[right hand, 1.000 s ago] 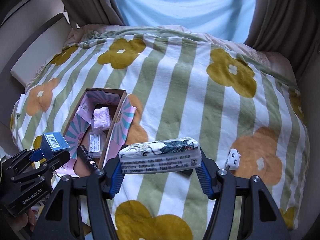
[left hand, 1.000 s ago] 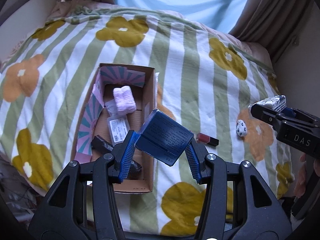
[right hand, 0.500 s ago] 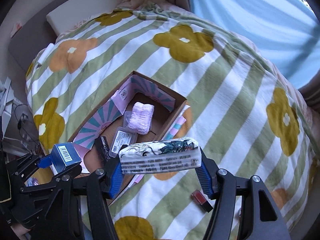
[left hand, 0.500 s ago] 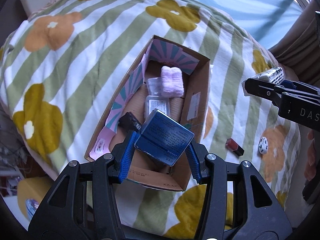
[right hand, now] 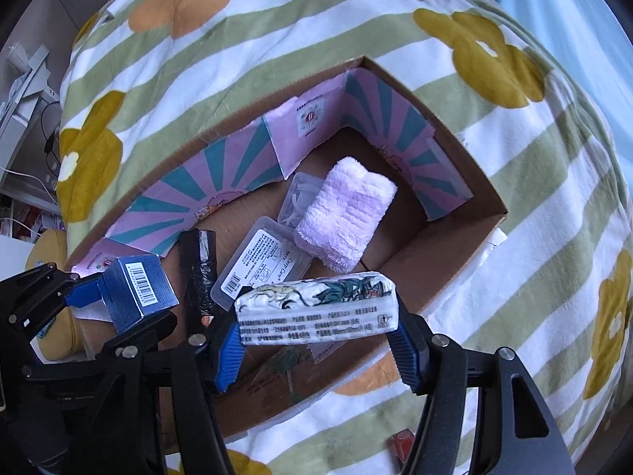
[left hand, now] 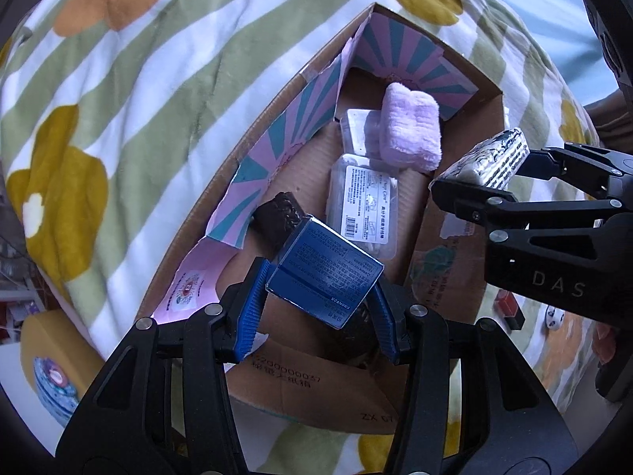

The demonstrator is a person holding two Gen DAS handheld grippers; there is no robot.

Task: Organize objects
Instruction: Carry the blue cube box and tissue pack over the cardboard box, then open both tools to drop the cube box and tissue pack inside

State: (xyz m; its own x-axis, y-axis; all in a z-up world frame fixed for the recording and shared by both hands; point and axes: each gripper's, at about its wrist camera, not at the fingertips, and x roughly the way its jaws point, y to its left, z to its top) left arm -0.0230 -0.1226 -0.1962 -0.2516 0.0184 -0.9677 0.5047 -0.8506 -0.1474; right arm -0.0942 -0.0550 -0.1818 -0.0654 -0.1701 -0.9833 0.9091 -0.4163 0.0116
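Observation:
My left gripper (left hand: 318, 308) is shut on a small blue box (left hand: 324, 273) and holds it over the near end of an open cardboard box (left hand: 447, 277). The blue box also shows in the right wrist view (right hand: 136, 291). My right gripper (right hand: 318, 342) is shut on a white tissue pack (right hand: 316, 308) with a printed pattern, above the cardboard box's (right hand: 447, 265) near wall. The pack shows in the left wrist view (left hand: 490, 158) at right. Inside lie a pink folded cloth (right hand: 346, 213), clear plastic cases (right hand: 263, 259) and a black wrapped bar (right hand: 198, 273).
The cardboard box sits on a striped flowered blanket (right hand: 514, 217). A small red item (left hand: 510, 308) and a white die (left hand: 554, 314) lie on the blanket to the box's right. Clutter and a yellow item (left hand: 47, 360) show past the bed's left edge.
Both grippers have moved left and down with their loads, closer over the cardboard box. The box now fills both views.

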